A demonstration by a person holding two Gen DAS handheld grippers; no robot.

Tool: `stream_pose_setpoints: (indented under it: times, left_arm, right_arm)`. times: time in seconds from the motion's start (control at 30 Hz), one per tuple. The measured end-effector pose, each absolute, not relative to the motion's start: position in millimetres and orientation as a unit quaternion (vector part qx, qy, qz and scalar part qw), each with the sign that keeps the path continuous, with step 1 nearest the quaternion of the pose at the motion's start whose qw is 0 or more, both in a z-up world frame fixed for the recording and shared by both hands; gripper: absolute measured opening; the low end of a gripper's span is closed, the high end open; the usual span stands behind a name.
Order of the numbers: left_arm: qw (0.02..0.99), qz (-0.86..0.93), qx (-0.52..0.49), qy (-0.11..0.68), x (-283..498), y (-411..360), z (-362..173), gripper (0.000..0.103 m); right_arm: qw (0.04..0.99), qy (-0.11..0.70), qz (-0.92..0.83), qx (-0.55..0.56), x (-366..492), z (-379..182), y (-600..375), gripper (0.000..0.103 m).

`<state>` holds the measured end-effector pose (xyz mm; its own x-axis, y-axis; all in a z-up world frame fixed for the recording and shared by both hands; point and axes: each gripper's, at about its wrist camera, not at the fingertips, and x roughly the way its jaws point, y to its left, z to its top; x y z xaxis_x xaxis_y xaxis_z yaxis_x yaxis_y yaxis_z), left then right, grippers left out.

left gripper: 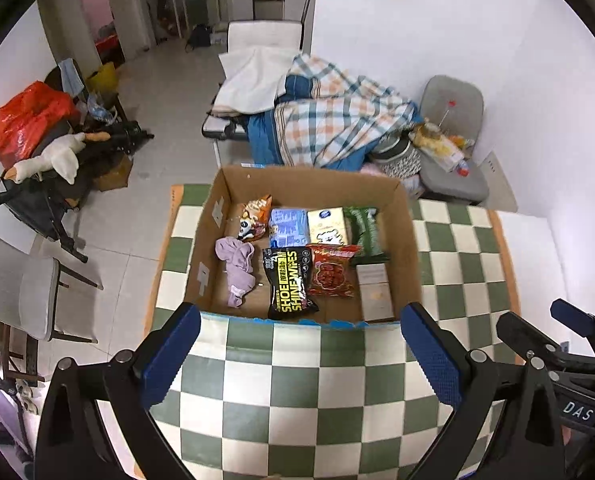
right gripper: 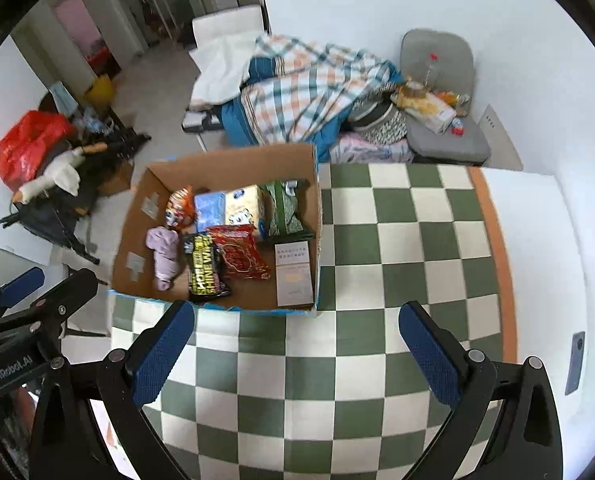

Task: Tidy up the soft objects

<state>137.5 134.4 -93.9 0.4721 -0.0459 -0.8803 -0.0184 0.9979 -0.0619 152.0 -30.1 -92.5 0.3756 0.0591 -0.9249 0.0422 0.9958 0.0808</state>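
Above the checkered tablecloth (left gripper: 297,380), on the near side of the cardboard box (left gripper: 407,240), the left gripper (left gripper: 301,344) hangs with its blue-padded fingers (left gripper: 173,354) spread wide and nothing between them; the right gripper (right gripper: 297,344) hovers alongside it in the same state, jaws fully apart and empty, over bare cloth to the right of the box. Everything soft appears to sit inside the box already: a crumpled lilac cloth (left gripper: 237,270) loose toward the left wall, a black shoe-wipes pack (left gripper: 289,284) beside it, a red snack packet (left gripper: 331,274) overlapping that pack's edge, an orange snack bag (left gripper: 255,216), a blue tissue pack (left gripper: 289,226), a cream tissue pack (left gripper: 327,226) and a green packet (left gripper: 363,228) along the far row, plus a flat pale booklet (left gripper: 375,290) at the right. The main risks seem to come from crowding and thin packaging. A reach for the wipes pack could snag the red packet lying against it and drag both. Pinching the lilac cloth by one fold would likely lift only part of it, leaving the rest trailing over the box rim. A low approach could also catch a finger on the near wall, whose torn blue-taped edge looks flimsy, and shove the light box across the slick cloth. Squeezing a puffed snack bag too hard might burst it.
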Motion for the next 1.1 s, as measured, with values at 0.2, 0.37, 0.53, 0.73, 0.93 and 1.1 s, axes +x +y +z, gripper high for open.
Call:
stream_pose_setpoints:
  times: [0.2, 0.37, 0.53, 0.73, 0.93, 1.1]
  left_arm:
    - [0.876, 0.006, -0.019, 0.482, 100, 132, -49, 0.103]
    - [0.884, 0.002, -0.012, 0.468, 77, 127, -24, 0.103]
    - [0.888, 0.006, -0.006, 0.461, 61, 122, -10, 0.103]
    - [0.887, 0.002, -0.020, 0.462, 48, 124, -3, 0.103]
    - [0.890, 0.007, -0.019, 0.456, 44, 122, 2, 0.103]
    - [0.890, 0.007, -0.018, 0.455, 41, 122, 3, 0.103]
  right_arm:
    - [0.856, 0.515, 0.006, 0.045, 99, -30, -37, 0.103]
    - [0.866, 0.499, 0.011, 0.036, 71, 2, -38, 0.103]
    - [0.875, 0.483, 0.018, 0.029, 51, 28, -37, 0.103]
    - [0.880, 0.475, 0.019, 0.019, 42, 41, -36, 0.103]
    - [0.880, 0.475, 0.019, 0.019, 41, 45, -39, 0.103]
    - [0.881, 0.472, 0.014, 0.019, 40, 49, -43, 0.103]
